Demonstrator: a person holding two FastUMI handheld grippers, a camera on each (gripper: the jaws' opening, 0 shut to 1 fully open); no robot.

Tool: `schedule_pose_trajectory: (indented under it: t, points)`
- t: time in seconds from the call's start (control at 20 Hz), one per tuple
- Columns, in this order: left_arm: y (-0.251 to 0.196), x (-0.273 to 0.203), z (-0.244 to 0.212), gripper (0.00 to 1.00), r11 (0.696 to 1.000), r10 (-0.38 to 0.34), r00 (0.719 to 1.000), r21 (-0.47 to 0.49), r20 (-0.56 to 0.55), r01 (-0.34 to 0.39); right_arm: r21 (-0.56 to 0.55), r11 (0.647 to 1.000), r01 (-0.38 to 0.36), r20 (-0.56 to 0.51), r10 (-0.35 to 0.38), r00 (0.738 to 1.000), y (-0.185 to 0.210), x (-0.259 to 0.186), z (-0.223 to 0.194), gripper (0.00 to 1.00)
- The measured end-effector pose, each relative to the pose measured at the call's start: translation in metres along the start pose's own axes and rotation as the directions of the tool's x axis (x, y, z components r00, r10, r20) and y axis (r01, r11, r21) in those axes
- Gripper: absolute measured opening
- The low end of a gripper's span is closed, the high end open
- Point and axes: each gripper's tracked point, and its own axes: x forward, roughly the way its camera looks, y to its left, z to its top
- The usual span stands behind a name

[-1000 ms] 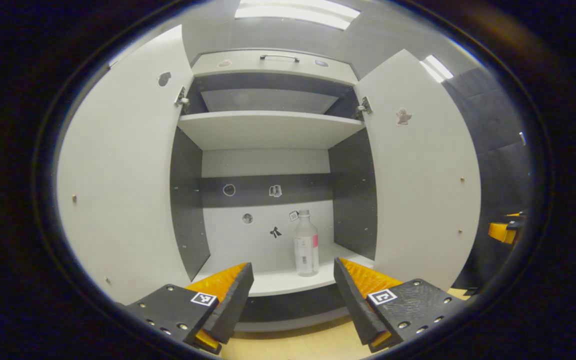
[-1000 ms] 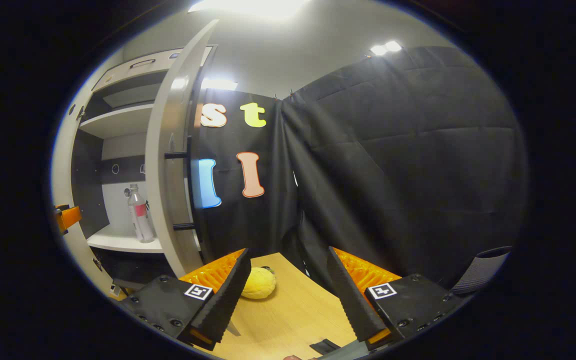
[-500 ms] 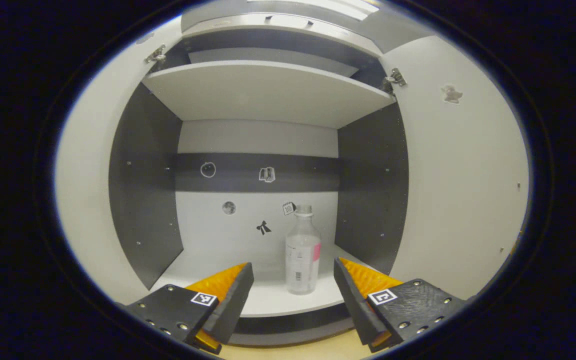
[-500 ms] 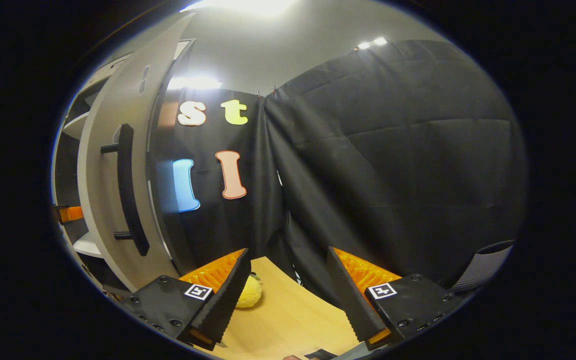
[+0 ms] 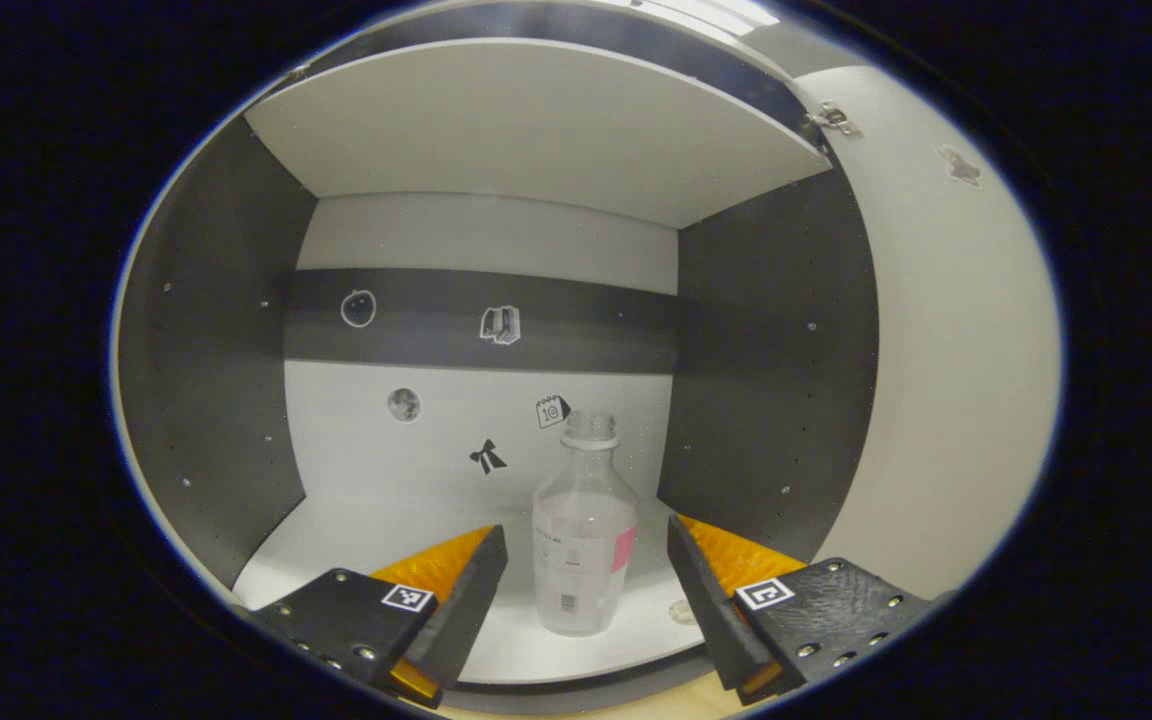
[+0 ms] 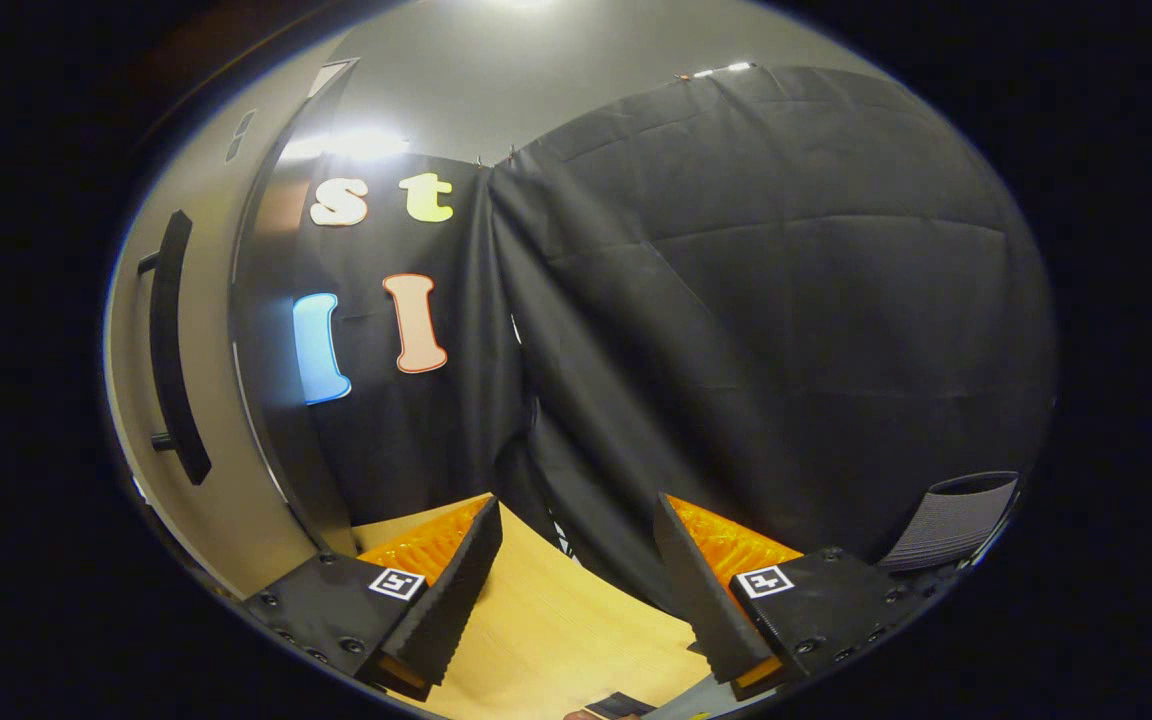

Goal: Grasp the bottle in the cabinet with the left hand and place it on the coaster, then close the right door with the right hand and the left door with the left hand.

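Note:
A clear, uncapped bottle (image 5: 581, 545) with a white and pink label stands upright on the lower cabinet shelf (image 5: 376, 520), toward its right front. My left gripper (image 5: 586, 590) is open, a finger on either side of the bottle's lower half with gaps on both sides. The open right door (image 5: 946, 350) rises at the right of the left gripper view. In the right gripper view, that door's outer face (image 6: 206, 400) with its dark bar handle (image 6: 171, 350) stands at the left. My right gripper (image 6: 576, 580) hangs open over the wooden table (image 6: 556, 640), holding nothing.
An upper shelf (image 5: 536, 140) roofs the compartment, and dark side panels (image 5: 206, 360) close it in left and right. Small stickers dot the back wall (image 5: 436, 420). Black cloth (image 6: 736, 330) hangs behind the table in the right gripper view.
My left gripper has moved forward into the cabinet, so the bottle now stands between its fingers. The right gripper has swung right; the yellow object and cabinet interior left its view.

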Motion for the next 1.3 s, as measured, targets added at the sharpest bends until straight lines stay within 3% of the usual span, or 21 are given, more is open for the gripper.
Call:
schedule_pose_trajectory:
  t: [0.15,0.4,0.45,0.5,0.55,0.7,0.85,0.9,0.95,1.15,1.2,1.3]
  points:
    - [-0.007,0.017,-0.004,0.94,0.999,-0.021,1.0,0.034,-0.012,0.021,0.008,1.0,-0.005,0.001,0.005,1.0,0.004,0.005,0.0,0.97]
    - [-0.004,0.037,-0.009,0.93,0.999,0.006,1.0,0.037,-0.024,-0.005,0.01,1.0,-0.011,-0.013,0.012,1.0,0.007,0.005,-0.008,0.97]
    - [-0.005,0.04,-0.008,1.0,0.999,0.004,1.0,0.044,-0.025,-0.003,0.014,1.0,-0.016,-0.016,0.016,1.0,0.007,0.003,-0.008,0.97]
    - [-0.009,0.041,-0.01,0.92,0.999,-0.014,0.999,0.047,-0.034,0.016,0.014,1.0,-0.018,-0.02,0.018,1.0,0.005,0.002,-0.011,0.97]
    - [-0.011,0.043,-0.011,1.0,0.998,-0.032,0.999,0.047,-0.041,0.034,0.012,1.0,-0.016,-0.022,0.017,1.0,0.004,0.002,-0.012,0.97]
    - [-0.01,0.045,-0.013,0.7,0.998,-0.027,0.999,0.047,-0.047,0.029,0.028,0.999,-0.024,-0.047,0.025,0.999,0.005,0.003,-0.021,0.97]
    - [-0.013,0.033,-0.009,0.69,0.998,-0.025,0.999,0.048,-0.042,0.027,0.048,0.998,-0.05,-0.054,0.053,0.997,0.014,0.006,-0.019,0.97]
    - [-0.015,0.027,-0.006,0.75,0.999,-0.035,0.999,0.031,-0.034,0.036,0.046,0.997,-0.063,-0.056,0.066,0.996,0.018,0.007,-0.02,0.94]
    - [-0.015,0.019,-0.004,0.68,0.999,-0.043,0.999,0.014,-0.024,0.043,0.039,0.996,-0.084,-0.056,0.086,0.995,0.025,0.007,-0.019,0.94]
    - [-0.012,-0.021,0.013,0.68,0.996,-0.073,0.997,-0.041,0.025,0.074,0.021,0.99,-0.14,-0.037,0.14,0.989,0.041,0.01,-0.009,0.97]
    - [-0.016,-0.033,0.015,0.75,0.992,-0.105,0.994,-0.062,0.04,0.107,0.024,0.988,-0.151,-0.033,0.152,0.988,0.044,0.011,-0.008,0.94]
    - [-0.012,-0.062,0.021,0.75,0.99,-0.12,0.991,-0.067,0.062,0.124,0.019,0.985,-0.171,-0.022,0.171,0.985,0.049,0.014,-0.001,0.97]
